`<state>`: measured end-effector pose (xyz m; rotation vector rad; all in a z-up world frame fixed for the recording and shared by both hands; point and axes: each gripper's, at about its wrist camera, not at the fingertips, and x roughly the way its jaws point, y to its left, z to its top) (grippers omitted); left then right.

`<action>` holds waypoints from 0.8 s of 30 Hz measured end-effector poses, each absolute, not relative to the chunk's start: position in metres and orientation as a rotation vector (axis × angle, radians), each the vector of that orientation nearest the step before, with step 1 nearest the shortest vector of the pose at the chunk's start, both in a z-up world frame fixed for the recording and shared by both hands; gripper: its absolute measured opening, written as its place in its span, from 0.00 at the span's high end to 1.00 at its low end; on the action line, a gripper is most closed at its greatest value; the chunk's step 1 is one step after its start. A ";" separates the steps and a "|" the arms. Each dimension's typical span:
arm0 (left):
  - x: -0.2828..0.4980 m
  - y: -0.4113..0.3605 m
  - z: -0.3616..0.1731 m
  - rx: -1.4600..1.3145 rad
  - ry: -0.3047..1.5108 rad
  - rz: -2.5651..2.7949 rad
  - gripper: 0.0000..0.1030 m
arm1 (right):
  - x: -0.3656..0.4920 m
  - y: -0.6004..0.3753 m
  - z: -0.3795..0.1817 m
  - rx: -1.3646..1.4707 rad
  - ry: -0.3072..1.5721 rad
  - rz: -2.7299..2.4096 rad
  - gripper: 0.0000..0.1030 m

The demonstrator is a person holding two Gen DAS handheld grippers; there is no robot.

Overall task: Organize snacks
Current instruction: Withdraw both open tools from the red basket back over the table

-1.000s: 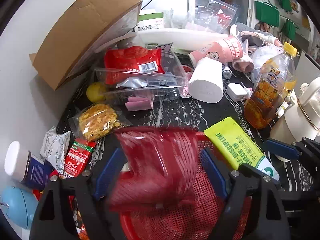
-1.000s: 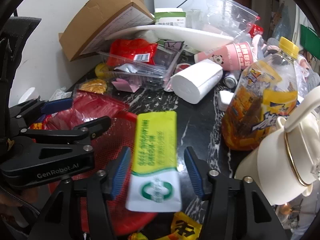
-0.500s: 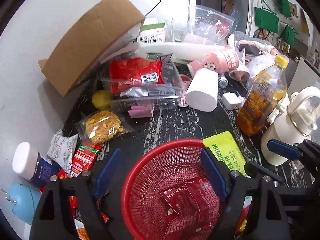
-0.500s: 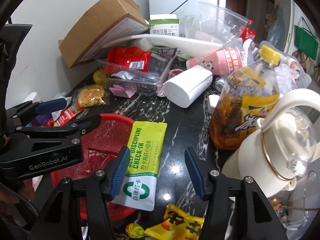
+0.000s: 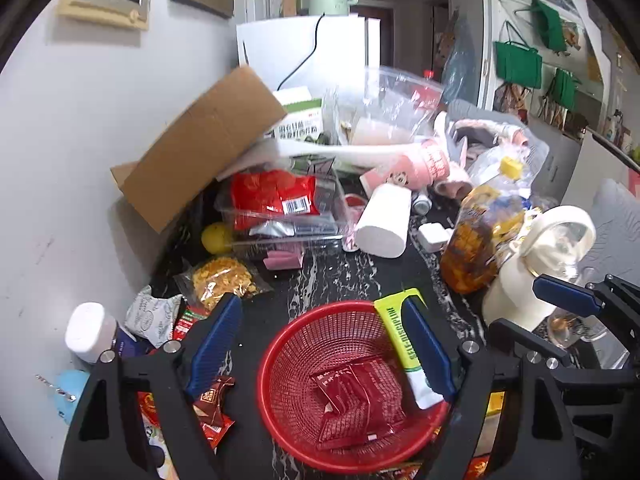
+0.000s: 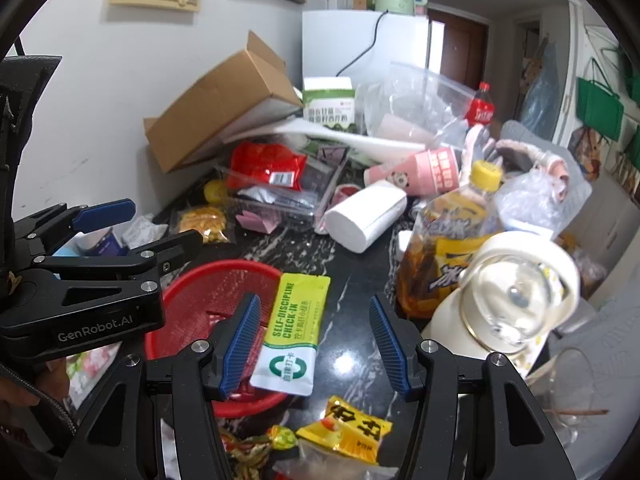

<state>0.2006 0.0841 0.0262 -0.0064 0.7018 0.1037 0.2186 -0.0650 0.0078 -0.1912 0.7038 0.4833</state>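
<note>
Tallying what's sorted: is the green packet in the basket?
Partly: the green packet lies across the basket's rim, its top on the table.

Left gripper (image 5: pixel 322 344): your jaws stand wide apart, nothing between the blue pads, pointing steeply downward; fills the lower frame of its own view.
Right gripper (image 6: pixel 314 338): jaws parted, narrower than the left, empty, angled downward alike.
Cross-view: your left gripper shows at left edge of the right view; your right gripper at right edge of the left view.
</note>
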 end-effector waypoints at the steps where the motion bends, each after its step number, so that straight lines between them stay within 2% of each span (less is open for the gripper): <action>1: 0.195 0.083 0.031 -0.005 0.692 0.102 0.21 | 0.215 -0.066 0.011 -0.192 0.697 0.482 0.45; 12: 0.146 0.069 0.058 0.003 0.633 0.078 0.21 | 0.164 -0.081 0.041 -0.195 0.621 0.472 0.45; 17: 0.121 0.063 0.062 0.001 0.620 0.061 0.21 | 0.138 -0.090 0.048 -0.187 0.596 0.471 0.42; 24: 0.091 0.055 0.059 0.002 0.622 0.040 0.21 | 0.109 -0.099 0.047 -0.178 0.587 0.462 0.41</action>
